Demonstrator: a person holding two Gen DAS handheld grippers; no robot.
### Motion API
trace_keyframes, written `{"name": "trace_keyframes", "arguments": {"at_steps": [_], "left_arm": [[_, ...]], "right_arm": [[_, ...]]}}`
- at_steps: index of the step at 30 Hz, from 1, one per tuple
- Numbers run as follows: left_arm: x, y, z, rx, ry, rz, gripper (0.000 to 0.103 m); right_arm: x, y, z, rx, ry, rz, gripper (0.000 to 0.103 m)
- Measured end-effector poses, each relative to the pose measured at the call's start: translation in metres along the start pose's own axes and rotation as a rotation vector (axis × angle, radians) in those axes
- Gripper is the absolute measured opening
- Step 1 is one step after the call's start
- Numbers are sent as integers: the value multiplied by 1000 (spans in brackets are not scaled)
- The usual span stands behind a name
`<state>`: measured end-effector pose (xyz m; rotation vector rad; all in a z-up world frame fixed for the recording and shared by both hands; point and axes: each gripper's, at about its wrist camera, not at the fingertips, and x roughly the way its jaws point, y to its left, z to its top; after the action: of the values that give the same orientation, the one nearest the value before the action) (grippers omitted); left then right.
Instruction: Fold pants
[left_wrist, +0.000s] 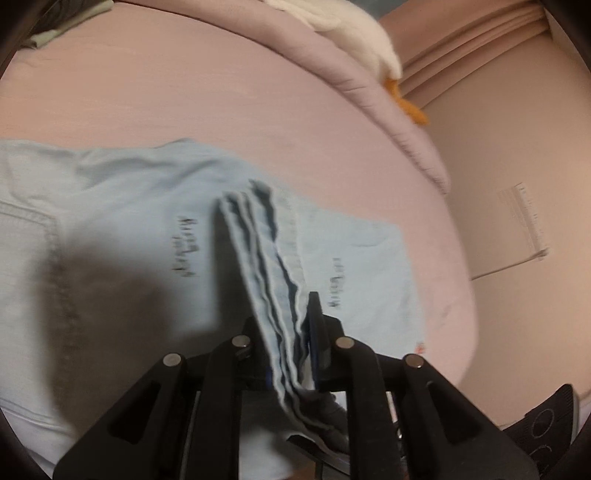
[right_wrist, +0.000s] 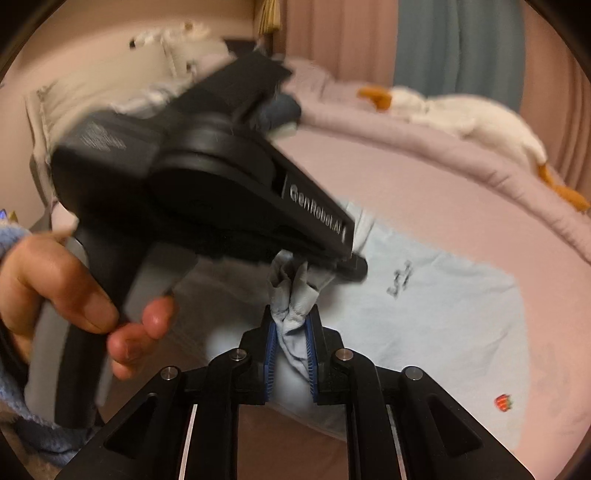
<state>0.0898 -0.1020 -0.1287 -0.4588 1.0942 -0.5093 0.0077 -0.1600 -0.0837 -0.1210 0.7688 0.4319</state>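
Note:
Light blue pants (left_wrist: 122, 236) lie spread on the pink bed sheet (left_wrist: 207, 92), with dark lettering on the cloth. In the left wrist view my left gripper (left_wrist: 286, 306) is shut on a stack of several layered edges of the pants, lifted above the rest. In the right wrist view my right gripper (right_wrist: 291, 314) is shut on a bunched fold of the same pants (right_wrist: 424, 314). The left gripper (right_wrist: 351, 267) appears there too, blurred, held by a hand (right_wrist: 74, 288) and pinching the cloth just beyond my right fingertips.
A white plush goose (right_wrist: 461, 118) with orange feet lies along the bed's padded rim (right_wrist: 498, 177). A pile of other clothes (right_wrist: 280, 107) sits at the far side. The sheet carries a small strawberry print (right_wrist: 504, 402). Beyond the bed edge is pale floor (left_wrist: 509, 166).

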Motion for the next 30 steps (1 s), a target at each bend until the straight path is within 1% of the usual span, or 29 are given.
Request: {"name": "trace_keyframes", "arguments": {"at_steps": [1, 2, 3, 4, 6, 8, 9, 11, 13, 16, 17, 18, 20, 22, 23, 24, 25, 27, 28, 29, 30], "left_arm": [[0, 3, 1, 2, -5, 43, 23], [-3, 8, 1, -6, -17, 58, 23], [-4, 11, 5, -19, -23, 56, 25], [-8, 15, 7, -29, -33, 60, 30], [-21, 24, 9, -34, -68, 87, 35], [-33, 28, 13, -42, -100, 96, 36], [-38, 26, 16, -48, -115, 84, 36], [-41, 17, 21, -42, -130, 58, 36], [-39, 2, 20, -11, -126, 21, 36], [-26, -22, 16, 47, -92, -25, 34], [-20, -29, 14, 65, -76, -28, 34], [-11, -37, 12, 86, -53, -27, 34], [4, -45, 6, 115, -20, -13, 32], [17, -49, -2, 157, -2, 41, 15], [21, -47, -5, 168, 2, 81, 13], [23, -41, -9, 164, 5, 112, 11], [21, -35, -12, 155, 0, 126, 8], [11, -18, -18, 138, -23, 146, 1], [4, -10, -22, 133, -33, 151, 1], [-3, -4, -26, 128, -41, 145, 1], [-8, 1, -31, 119, -42, 118, 2]], "right_arm": [[5, -2, -1, 18, 36, 18, 29], [8, -6, -3, 41, 65, 51, 33], [7, -10, -5, 66, 68, 92, 39], [1, -14, -6, 84, 60, 118, 40], [-15, -28, -7, 131, 32, 184, 41], [-30, -45, -8, 191, -2, 218, 42], [-38, -57, -8, 226, -16, 222, 44], [-49, -79, -11, 286, -35, 175, 44], [-59, -103, -14, 332, -49, 96, 44], [-61, -127, -21, 399, -27, -21, 44], [-61, -136, -24, 421, -16, -54, 44], [-60, -138, -26, 433, -10, -69, 44], [-56, -142, -30, 446, 8, -99, 41], [-46, -144, -38, 442, 55, -124, 32], [-39, -143, -41, 440, 85, -135, 30], [-31, -143, -44, 439, 116, -144, 27], [-27, -145, -43, 433, 118, -144, 27], [-27, -142, -39, 408, 127, -155, 27], [-27, -141, -35, 392, 142, -166, 27], [-27, -138, -29, 378, 161, -185, 27], [-25, -133, -20, 365, 167, -201, 27]]}}
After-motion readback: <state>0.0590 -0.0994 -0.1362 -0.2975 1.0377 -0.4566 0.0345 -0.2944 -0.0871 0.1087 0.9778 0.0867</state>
